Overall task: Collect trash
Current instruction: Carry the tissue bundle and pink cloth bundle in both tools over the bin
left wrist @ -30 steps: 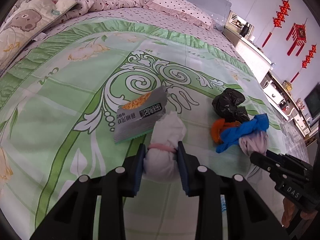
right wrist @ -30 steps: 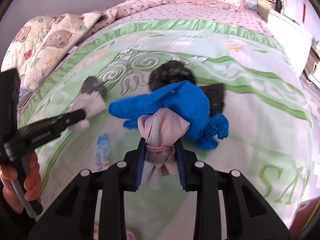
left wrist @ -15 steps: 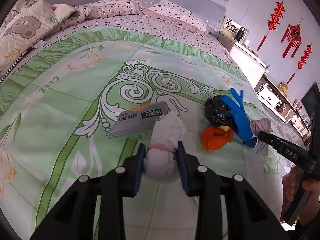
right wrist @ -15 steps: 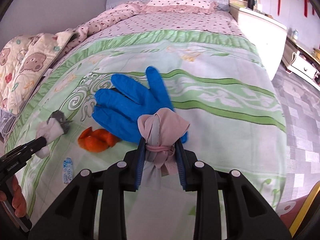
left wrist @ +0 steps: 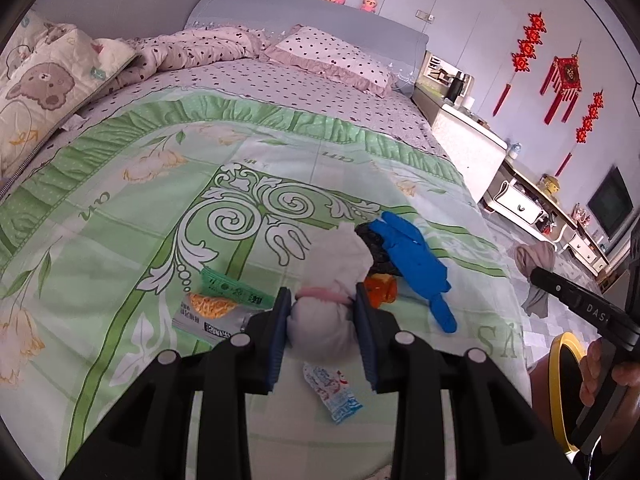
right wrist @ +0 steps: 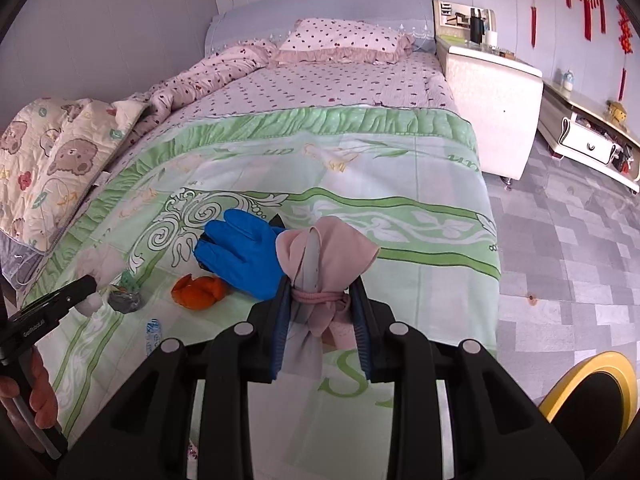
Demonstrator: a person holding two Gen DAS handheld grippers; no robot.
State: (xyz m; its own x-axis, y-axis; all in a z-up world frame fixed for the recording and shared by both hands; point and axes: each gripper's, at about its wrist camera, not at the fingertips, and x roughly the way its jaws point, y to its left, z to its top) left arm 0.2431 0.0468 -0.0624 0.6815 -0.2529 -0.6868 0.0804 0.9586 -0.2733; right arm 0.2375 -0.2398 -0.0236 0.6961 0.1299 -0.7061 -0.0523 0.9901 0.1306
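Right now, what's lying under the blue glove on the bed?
A crumpled black bag pokes out from beneath the blue glove, with orange peel at its edge. Anything else under it is hidden.

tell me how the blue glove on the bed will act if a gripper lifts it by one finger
The blue glove lies limp and creased on the quilt, so it would probably dangle and stretch rather than hold shape. It looks thin, likely very light. Part of it drapes over the black bag, which might get tugged along.
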